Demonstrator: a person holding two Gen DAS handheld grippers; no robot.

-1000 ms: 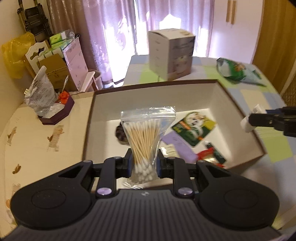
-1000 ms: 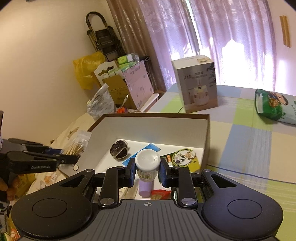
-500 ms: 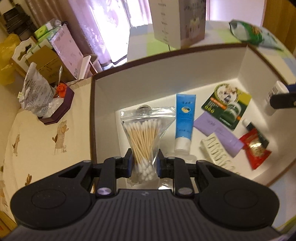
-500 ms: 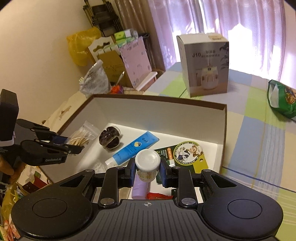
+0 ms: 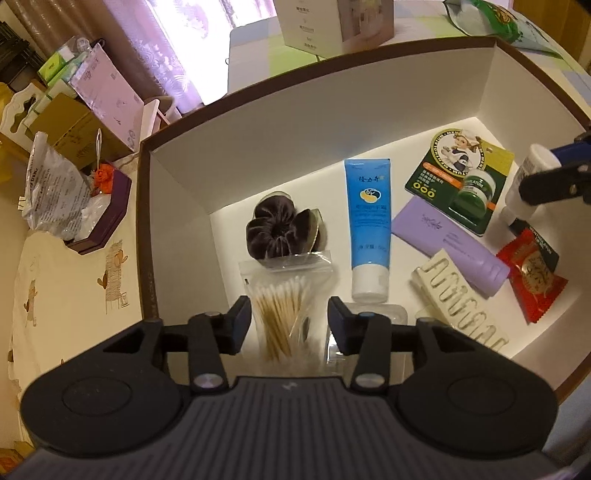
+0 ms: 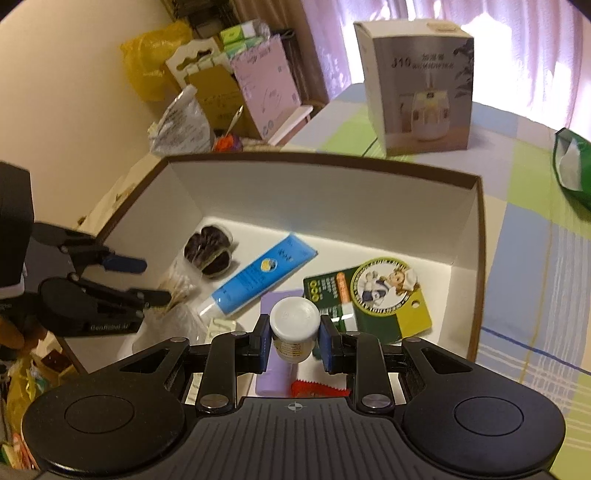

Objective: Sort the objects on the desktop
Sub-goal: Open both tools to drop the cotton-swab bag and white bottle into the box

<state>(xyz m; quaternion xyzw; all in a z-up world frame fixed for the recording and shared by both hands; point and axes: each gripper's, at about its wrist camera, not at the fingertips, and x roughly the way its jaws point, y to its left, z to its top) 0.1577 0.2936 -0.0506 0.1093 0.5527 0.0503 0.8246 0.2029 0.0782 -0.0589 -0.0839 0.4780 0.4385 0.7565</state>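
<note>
**Depositing items into the box**

The cotton swab bag (image 5: 286, 314) stands inside the box (image 5: 332, 122), between the parted jaws of the left gripper (image 5: 290, 323): release stage. The right gripper (image 6: 294, 341) clamps the white bottle (image 6: 294, 325) above the box floor; lowering, then opening, is judged next.

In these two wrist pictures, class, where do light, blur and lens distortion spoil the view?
Left wrist view: fisheye bends the box rim into a curve; the window is blown out; the cotton swab bag between the open left tongs is soft. Right wrist view: backlit curtains glare; the left tongs are motion-blurred; the white bottle stays fairly sharp.
</note>
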